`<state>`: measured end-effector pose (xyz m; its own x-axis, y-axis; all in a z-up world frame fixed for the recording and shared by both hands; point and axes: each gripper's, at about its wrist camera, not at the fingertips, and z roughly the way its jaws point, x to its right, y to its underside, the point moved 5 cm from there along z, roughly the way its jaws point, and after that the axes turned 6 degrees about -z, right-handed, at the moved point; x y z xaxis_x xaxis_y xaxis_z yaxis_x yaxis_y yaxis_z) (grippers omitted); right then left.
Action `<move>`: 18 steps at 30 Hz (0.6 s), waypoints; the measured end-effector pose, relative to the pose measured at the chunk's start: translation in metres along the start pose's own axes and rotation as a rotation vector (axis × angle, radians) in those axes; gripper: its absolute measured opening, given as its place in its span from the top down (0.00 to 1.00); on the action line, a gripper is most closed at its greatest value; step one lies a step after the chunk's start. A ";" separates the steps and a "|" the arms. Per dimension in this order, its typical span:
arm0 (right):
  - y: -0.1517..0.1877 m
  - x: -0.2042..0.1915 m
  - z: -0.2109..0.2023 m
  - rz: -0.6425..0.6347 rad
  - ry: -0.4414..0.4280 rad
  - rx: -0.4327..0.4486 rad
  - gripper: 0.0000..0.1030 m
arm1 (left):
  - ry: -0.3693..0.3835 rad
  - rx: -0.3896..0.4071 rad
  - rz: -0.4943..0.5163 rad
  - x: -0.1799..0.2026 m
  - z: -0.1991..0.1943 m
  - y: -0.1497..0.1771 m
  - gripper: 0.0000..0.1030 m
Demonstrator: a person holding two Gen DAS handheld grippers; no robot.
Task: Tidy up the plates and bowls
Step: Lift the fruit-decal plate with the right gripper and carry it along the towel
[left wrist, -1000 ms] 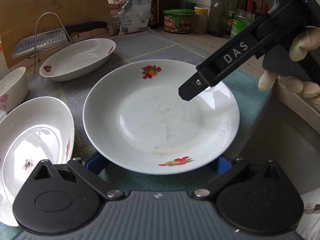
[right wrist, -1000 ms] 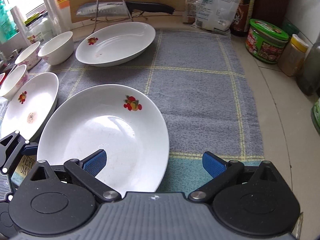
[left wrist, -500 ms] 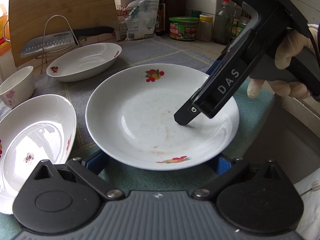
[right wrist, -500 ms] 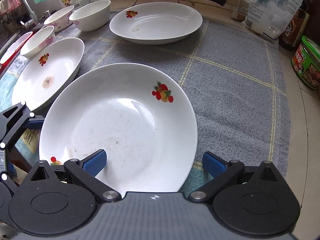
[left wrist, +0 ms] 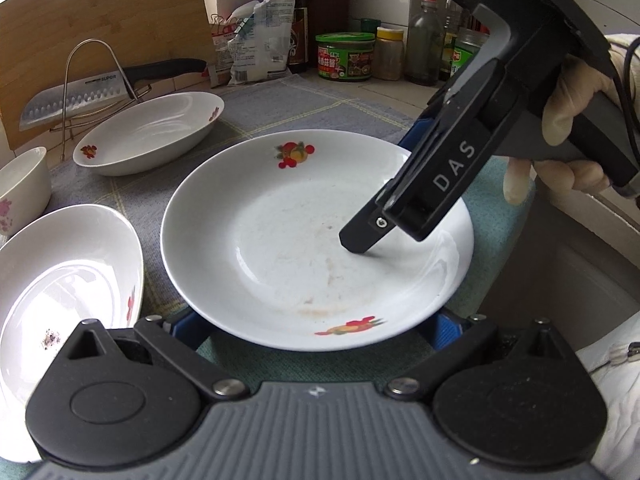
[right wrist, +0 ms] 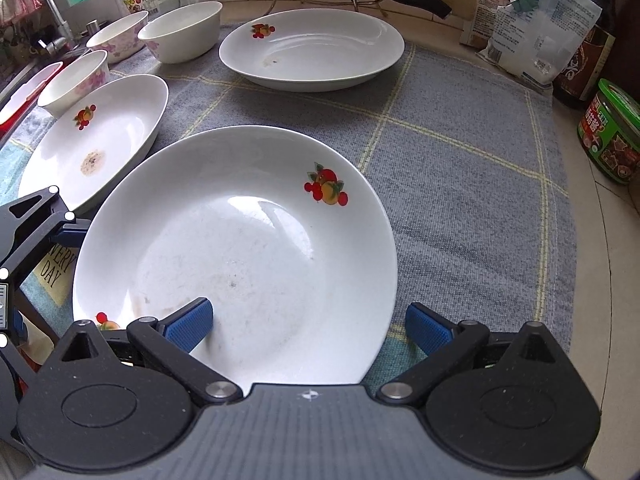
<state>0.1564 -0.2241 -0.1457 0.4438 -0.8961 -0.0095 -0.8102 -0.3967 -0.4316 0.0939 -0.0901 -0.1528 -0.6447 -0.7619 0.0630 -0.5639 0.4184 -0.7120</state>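
Note:
A white plate with fruit prints (left wrist: 280, 240) (right wrist: 248, 240) lies on the grey cloth in front of both grippers. My left gripper (left wrist: 316, 326) is open at its near rim, and both blue fingers (left wrist: 188, 326) sit low beside the rim, partly hidden under it. My right gripper (right wrist: 308, 326) is open and straddles the plate's right rim. Its left pad (right wrist: 188, 324) is inside the dish and its right pad (right wrist: 428, 328) is outside over the cloth. In the left wrist view the right gripper's finger (left wrist: 360, 240) rests on the plate's inner surface.
A second plate (right wrist: 96, 140) (left wrist: 68, 272) lies close to the left, a third (right wrist: 312, 52) (left wrist: 148, 132) at the back. Three bowls (right wrist: 184, 30) stand at the far left. A knife on a wire rack (left wrist: 100, 92), jars and bottles (left wrist: 344, 56) line the back. A gloved hand (left wrist: 568, 120) holds the right gripper.
The right gripper has come down and forward from above the plate, so that one finger now sits inside the dish. The left gripper stayed at the near rim.

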 end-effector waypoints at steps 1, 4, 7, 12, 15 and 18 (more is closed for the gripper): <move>-0.001 0.000 0.000 -0.009 -0.006 -0.006 0.00 | 0.000 0.002 0.000 0.000 0.000 0.000 0.00; -0.005 0.001 0.002 -0.048 -0.028 -0.020 0.00 | -0.001 0.006 0.000 0.000 0.000 0.001 0.00; -0.010 0.003 0.004 -0.095 -0.070 -0.021 0.00 | -0.001 0.010 0.000 0.000 -0.001 0.001 0.00; -0.023 0.014 0.007 -0.103 -0.151 -0.009 0.00 | -0.001 0.004 -0.003 0.000 -0.001 0.000 0.00; -0.029 0.018 0.008 -0.106 -0.192 -0.014 0.00 | -0.001 0.003 -0.002 0.000 0.000 0.000 0.00; -0.033 0.017 0.010 -0.131 -0.226 -0.025 0.00 | -0.001 0.003 -0.002 0.000 0.000 0.000 0.00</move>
<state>0.1947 -0.2244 -0.1407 0.6173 -0.7709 -0.1572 -0.7482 -0.5134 -0.4203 0.0941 -0.0902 -0.1525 -0.6428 -0.7633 0.0640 -0.5638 0.4150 -0.7140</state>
